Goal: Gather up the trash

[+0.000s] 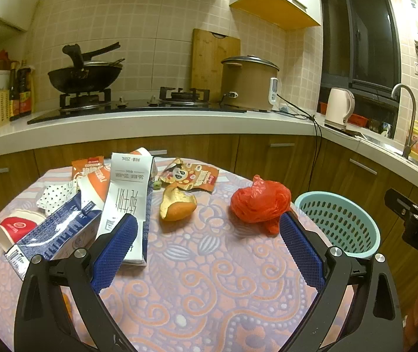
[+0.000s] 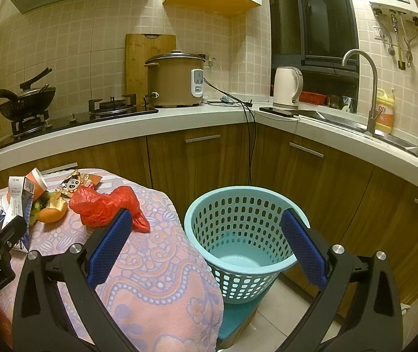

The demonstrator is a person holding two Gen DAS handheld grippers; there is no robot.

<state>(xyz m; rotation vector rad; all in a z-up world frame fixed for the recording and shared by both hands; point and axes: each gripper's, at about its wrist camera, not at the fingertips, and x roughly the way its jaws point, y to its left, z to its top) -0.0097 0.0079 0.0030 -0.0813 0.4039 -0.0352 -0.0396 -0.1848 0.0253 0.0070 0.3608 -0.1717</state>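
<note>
Trash: red plastic bag [image 1: 260, 202] just ahead of the spread, empty left tongs [image 1: 208, 239]; right tongs [image 2: 206, 242] likewise spread, empty, facing the basket [image 2: 239, 234]

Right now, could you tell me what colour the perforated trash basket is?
The basket is light turquoise, clearest in the right wrist view.

Left tongs [image 1: 209, 234], right tongs [image 2: 206, 234] spread wide, holding nothing.

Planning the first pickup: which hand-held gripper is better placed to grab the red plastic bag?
Left. The left hand-held gripper is open over the table, with the red plastic bag just ahead by its right finger. The right hand-held gripper faces the basket.
</note>
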